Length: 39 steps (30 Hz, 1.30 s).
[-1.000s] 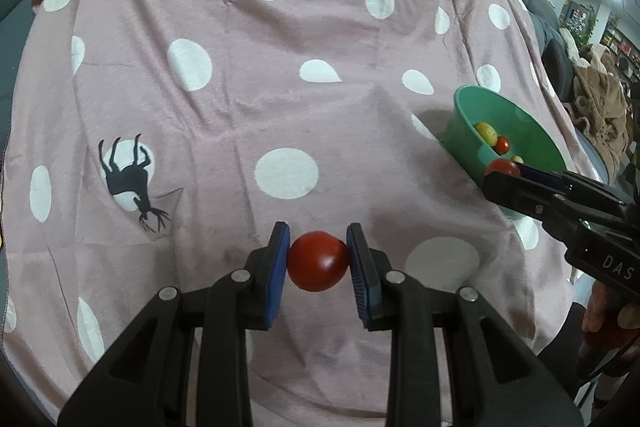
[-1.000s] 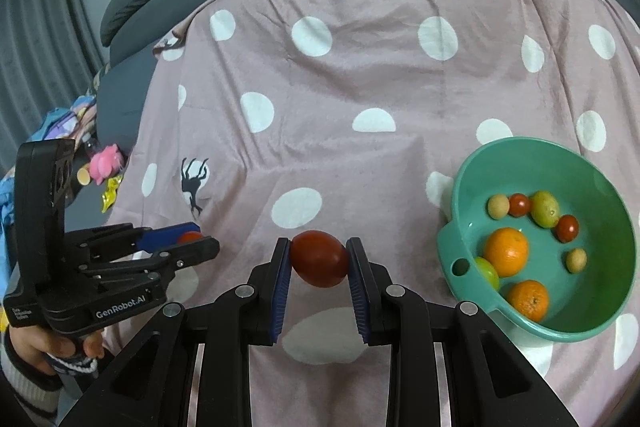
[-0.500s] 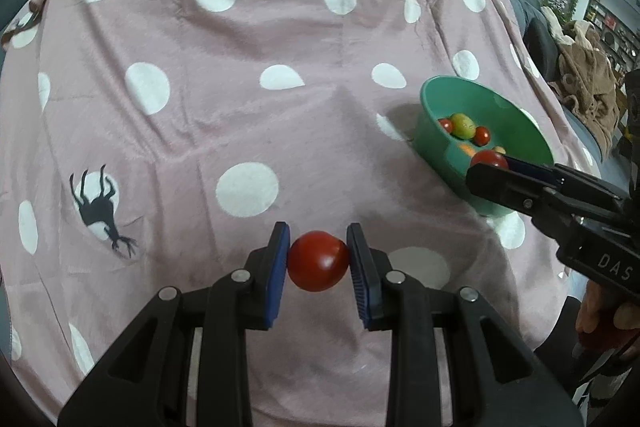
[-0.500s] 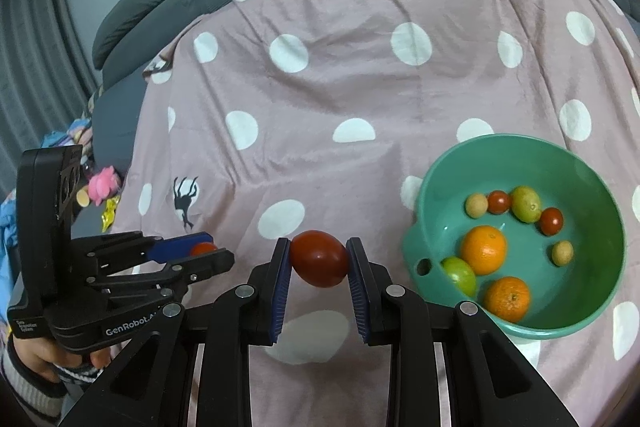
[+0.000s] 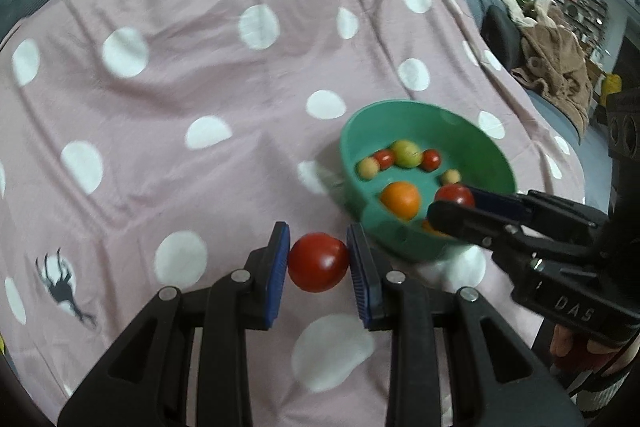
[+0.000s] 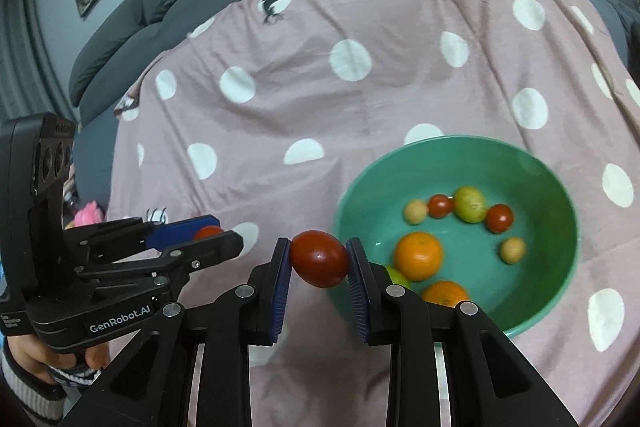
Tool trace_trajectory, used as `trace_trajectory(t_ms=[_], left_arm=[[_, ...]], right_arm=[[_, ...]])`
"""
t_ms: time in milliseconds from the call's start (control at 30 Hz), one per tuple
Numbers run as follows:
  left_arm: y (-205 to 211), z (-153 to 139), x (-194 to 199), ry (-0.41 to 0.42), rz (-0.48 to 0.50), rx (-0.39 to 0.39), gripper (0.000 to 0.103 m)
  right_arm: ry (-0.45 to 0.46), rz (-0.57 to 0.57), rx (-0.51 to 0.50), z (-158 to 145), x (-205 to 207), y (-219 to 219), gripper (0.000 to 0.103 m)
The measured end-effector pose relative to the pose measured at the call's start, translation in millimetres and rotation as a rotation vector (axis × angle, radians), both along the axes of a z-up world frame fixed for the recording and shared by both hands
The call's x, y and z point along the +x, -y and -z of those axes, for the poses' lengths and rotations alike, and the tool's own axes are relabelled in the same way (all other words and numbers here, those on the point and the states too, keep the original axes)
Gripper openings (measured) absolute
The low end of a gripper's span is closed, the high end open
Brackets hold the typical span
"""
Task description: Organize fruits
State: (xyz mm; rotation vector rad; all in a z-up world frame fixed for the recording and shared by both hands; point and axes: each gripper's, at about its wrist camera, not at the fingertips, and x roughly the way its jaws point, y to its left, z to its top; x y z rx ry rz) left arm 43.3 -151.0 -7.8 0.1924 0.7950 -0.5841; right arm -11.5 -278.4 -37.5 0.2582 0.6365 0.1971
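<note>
Your left gripper (image 5: 318, 261) is clamped on a round red tomato (image 5: 318, 261), low in the middle of the left wrist view, its blue pads pressing the fruit from both sides. Your right gripper (image 6: 318, 259) pinches a second, more egg-shaped red tomato (image 6: 319, 258) the same way, low centre in the right wrist view.

The green bowl (image 6: 560, 203) sits at lower right in both views, on the pink blanket (image 6: 320, 107) with white dots and a few black deer prints. In the right wrist view the egg-shaped tomato hangs right at the bowl's near-left rim. Inside the bowl lie two oranges (image 6: 418, 255), a yellow-green fruit (image 6: 470, 203), two small red tomatoes (image 6: 499, 218) and two small tan fruits (image 6: 513, 249).

On the side of your left gripper, at lower left of the right wrist view, white lettering reads "GenRobot.AI". On your right gripper's body, at lower right of the left wrist view, the letters "DAS" are legible; anything beyond them is cut off.
</note>
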Motion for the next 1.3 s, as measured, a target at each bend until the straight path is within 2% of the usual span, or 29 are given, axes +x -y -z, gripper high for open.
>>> trace_trajectory(t_ms=[233,367,433,533,600,700,800,933,1133,1300], left_arm=[[36,-4,5,0.023,0.059,0.003,0.029],[49,-2,15,0.000,0.069,-0.022,0.030],[41,-2,23,-0.013,0.032,-0.048,0.030],[14,0,37,0.021,-0.065,-0.027,0.030],[-10,11,49,-0.011,-0.124,-0.013,0.030],[-40,39,69,-0.070,-0.215,0.042,0.036],[-59,59,87,-0.115,-0.275,0.049,0.039],[-74,74,118,-0.153,-0.348,0.004,0.044],[-82,89,153,-0.169,-0.415,0.027,0.044],[-95,101,165,-0.182,-0.466,0.049,0.042]], right_arm=[[-0.002,0.057,0.020,4,-1,26,0.030],[-0.006,0.084,0.028,8,1,39,0.030],[-0.014,0.093,0.041,11,2,45,0.030],[-0.005,0.081,0.040,11,1,47,0.030],[-0.003,0.060,0.047,11,3,44,0.030],[-0.008,0.010,0.064,13,8,32,0.030],[-0.017,-0.058,0.080,16,13,12,0.030],[-0.030,-0.134,0.070,19,22,-19,0.030],[-0.043,-0.207,0.066,24,35,-46,0.030],[-0.053,-0.229,0.068,28,44,-54,0.030]])
